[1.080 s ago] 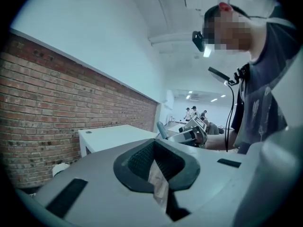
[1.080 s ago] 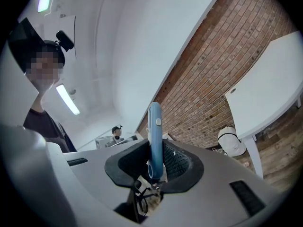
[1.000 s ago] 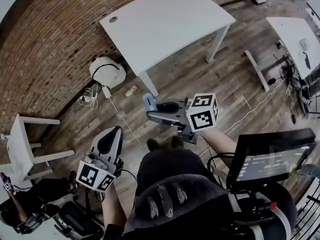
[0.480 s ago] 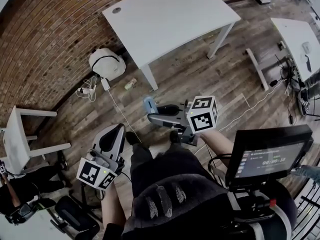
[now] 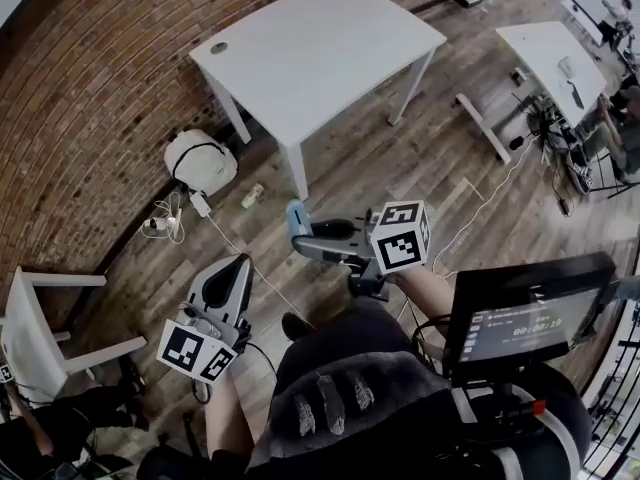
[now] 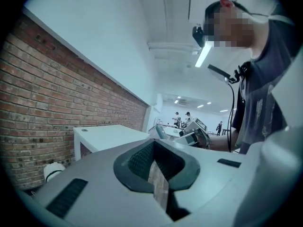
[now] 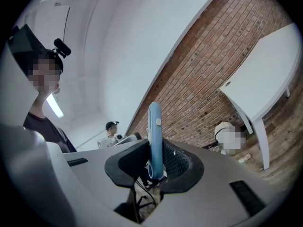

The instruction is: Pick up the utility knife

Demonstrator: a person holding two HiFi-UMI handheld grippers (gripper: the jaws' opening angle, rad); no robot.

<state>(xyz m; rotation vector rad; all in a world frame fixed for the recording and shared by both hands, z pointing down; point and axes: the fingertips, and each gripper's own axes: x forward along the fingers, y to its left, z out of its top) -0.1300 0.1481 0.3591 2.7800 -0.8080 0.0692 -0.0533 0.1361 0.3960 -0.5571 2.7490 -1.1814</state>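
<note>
The blue utility knife [image 7: 155,136] stands upright between the jaws of my right gripper [image 7: 154,162], which is shut on it. In the head view its blue end [image 5: 296,215] sticks out to the left of my right gripper [image 5: 312,238], held at waist height over the wooden floor. My left gripper [image 5: 235,273] hangs lower left, pointing towards the brick wall. Its jaws are shut with nothing between them in the left gripper view [image 6: 154,171].
A white table [image 5: 310,48] stands by the brick wall ahead, a white helmet-like bag [image 5: 200,160] and cables on the floor beside it. A white stool [image 5: 35,318] is at left, another white desk [image 5: 545,58] at right. A screen [image 5: 525,318] sits at my right side.
The view has swung: the table and floor things have shifted left and down in the picture. Both grippers keep their poses, the knife still held in the right one.
</note>
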